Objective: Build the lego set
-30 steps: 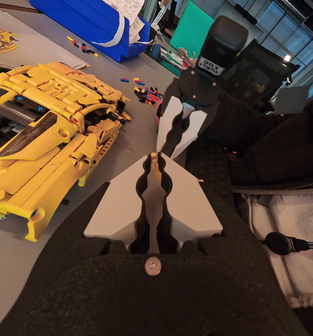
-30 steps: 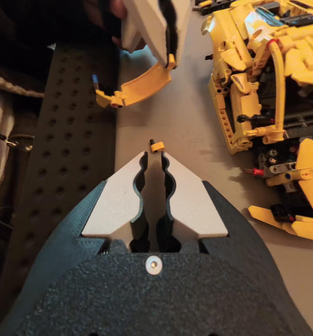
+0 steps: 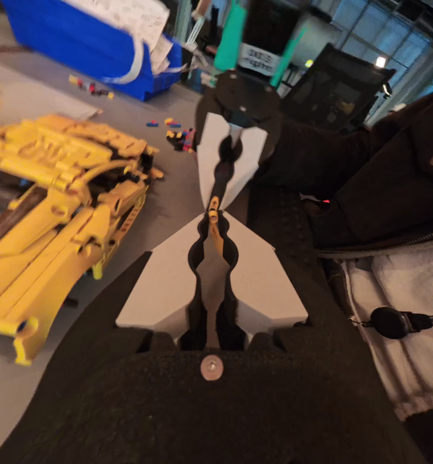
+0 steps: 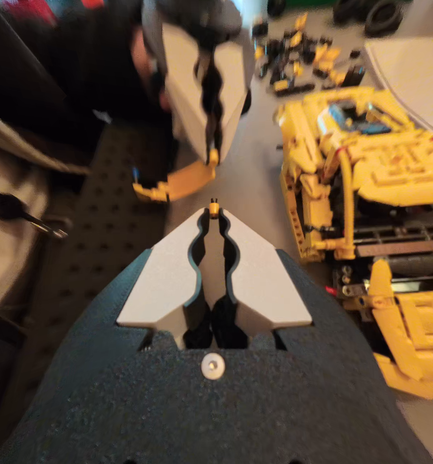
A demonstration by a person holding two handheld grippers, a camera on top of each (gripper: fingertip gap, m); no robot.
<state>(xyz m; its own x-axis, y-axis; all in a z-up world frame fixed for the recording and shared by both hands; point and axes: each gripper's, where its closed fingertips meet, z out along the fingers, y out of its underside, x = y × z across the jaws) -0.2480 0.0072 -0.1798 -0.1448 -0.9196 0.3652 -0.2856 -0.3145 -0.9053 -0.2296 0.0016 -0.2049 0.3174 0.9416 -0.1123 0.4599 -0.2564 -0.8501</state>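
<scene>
The left gripper (image 3: 213, 219) is clamped on the end of a curved yellow panel (image 4: 185, 182). The right gripper (image 4: 213, 213) pinches a small yellow connector (image 4: 213, 208) with a black pin at its tip. Both are held tip to tip above the grey counter (image 3: 175, 190). The yellow lego car (image 3: 59, 200) sits beside them; loose pieces (image 3: 180, 138) lie farther off.

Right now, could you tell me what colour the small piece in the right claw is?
Yellow, with a black pin on its tip; the right wrist view shows it best.
</scene>
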